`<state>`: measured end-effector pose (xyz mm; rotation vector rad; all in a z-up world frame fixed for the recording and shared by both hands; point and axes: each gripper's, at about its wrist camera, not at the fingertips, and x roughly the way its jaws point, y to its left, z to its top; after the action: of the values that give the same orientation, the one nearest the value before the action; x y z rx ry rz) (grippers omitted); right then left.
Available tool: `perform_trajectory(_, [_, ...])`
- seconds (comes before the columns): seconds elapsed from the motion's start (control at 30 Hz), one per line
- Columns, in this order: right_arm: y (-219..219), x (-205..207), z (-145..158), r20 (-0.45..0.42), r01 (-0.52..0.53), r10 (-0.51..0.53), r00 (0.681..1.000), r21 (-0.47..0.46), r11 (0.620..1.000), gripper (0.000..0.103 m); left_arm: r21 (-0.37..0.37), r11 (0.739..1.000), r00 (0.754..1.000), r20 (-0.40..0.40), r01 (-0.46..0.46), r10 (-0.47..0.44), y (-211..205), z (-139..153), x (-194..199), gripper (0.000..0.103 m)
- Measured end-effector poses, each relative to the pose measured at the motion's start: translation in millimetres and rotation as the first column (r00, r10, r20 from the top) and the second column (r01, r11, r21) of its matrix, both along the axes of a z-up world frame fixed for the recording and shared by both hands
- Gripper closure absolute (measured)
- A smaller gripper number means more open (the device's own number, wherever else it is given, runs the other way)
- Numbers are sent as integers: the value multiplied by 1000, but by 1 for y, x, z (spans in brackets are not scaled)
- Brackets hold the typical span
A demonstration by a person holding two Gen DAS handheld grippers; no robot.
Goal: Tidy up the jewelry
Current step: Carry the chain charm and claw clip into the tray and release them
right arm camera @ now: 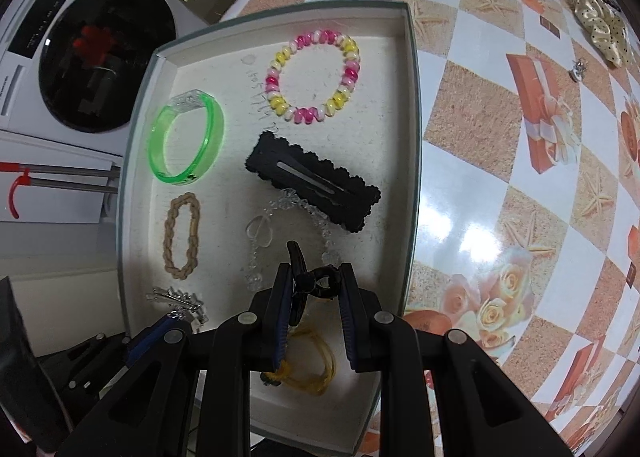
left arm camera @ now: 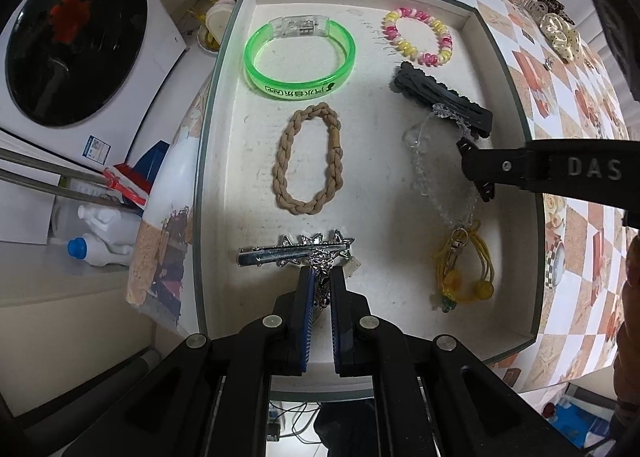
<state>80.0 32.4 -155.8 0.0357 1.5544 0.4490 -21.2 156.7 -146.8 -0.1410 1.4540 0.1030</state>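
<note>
Two hand-held grippers work over a shallow white tray point(left arm camera: 500, 57) on a tiled counter point(right arm camera: 480, 137), sorting jewelry. The left hand-held gripper point(left arm camera: 322, 277) has its jaws pinched nearly closed on a small silver charm point(left arm camera: 322, 263), just at the near edge of the tray and touching a silver star hair clip point(left arm camera: 292, 251). The right hand-held gripper point(right arm camera: 316, 285) holds a small black claw clip point(right arm camera: 310, 281) between narrow jaws, above the tray's right side.

The charm looks light, hard and slick, with thin points that could bend or slip from the pads; a hold across its thicker middle seems safest. The claw clip appears rigid plastic with a spring, likely to twist if pinched off-centre.

Counted in the tray: one green plastic bangle point(left arm camera: 300, 53) near the far left corner, one pink-and-yellow bead bracelet point(left arm camera: 418, 37) near the far right corner, one tan braided hair tie point(left arm camera: 308, 161) at centre, one black snap clip point(left arm camera: 440, 99), one clear bead strand point(left arm camera: 432, 177) beside it, and one yellow cord hair tie point(left arm camera: 466, 269) near the right edge. A cream spotted scrunchie point(right arm camera: 604, 33) waits at the counter's far right edge.
</note>
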Motion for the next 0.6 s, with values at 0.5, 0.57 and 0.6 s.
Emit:
perform_trajectory(0.5, [6, 3, -9, -23, -1, 1, 1000, -4, 1000, 71, 19, 1000, 1000, -16, 1, -1, -5, 6, -1, 90])
perform_trajectory(0.57, [4, 1, -9, -24, -2, 2, 1000, 2, 1000, 61, 19, 1000, 1000, -13, 3, -3, -6, 8, -1, 90])
perform_trajectory(0.6, [4, 0, -7, -27, 0, 0, 1000, 9, 1000, 56, 19, 1000, 1000, -12, 3, -3, -6, 10, -1, 90])
